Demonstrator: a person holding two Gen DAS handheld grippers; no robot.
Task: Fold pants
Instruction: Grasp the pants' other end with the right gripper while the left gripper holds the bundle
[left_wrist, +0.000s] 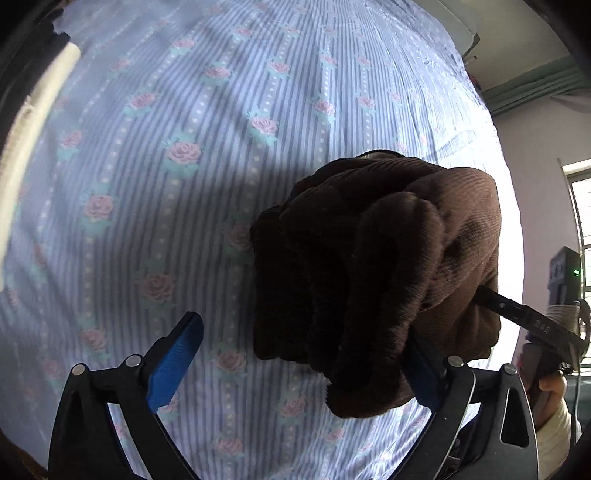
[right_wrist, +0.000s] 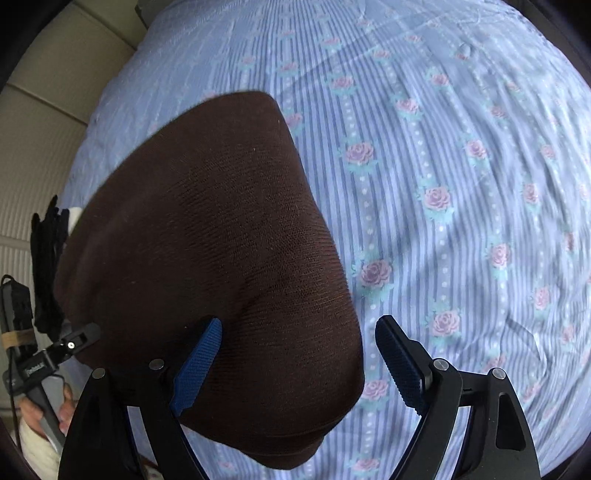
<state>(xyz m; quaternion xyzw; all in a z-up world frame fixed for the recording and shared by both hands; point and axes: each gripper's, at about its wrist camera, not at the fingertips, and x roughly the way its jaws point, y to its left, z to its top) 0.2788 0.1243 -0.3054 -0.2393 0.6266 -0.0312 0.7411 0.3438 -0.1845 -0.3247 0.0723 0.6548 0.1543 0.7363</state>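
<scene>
Left wrist view shows our left tool (left_wrist: 295, 373) with its ribbed blue pads (left_wrist: 175, 363) spread wide apart, clamped on nothing. A bunched mass of dark brown pants (left_wrist: 376, 280) rises just ahead of it and toward its right pad, the fabric finely ribbed and gathered into thick, soft, rounded folds. One fold drapes against the right pad; we cannot tell whether it is merely resting there. Our right tool (left_wrist: 532, 317) comes in from the far right, its black finger buried in the cloth.

From the right wrist, our right tool (right_wrist: 299, 365) also stands with jaws apart, and the pants (right_wrist: 221, 236) form a smooth, taut, rounded lobe of knit weave lying over its left pad (right_wrist: 197, 363) and between both pads. The left tool (right_wrist: 70, 343) shows at the far left edge. Beneath everything lies the bed (right_wrist: 461, 166), covered in a blue-striped sheet printed with pink roses.
</scene>
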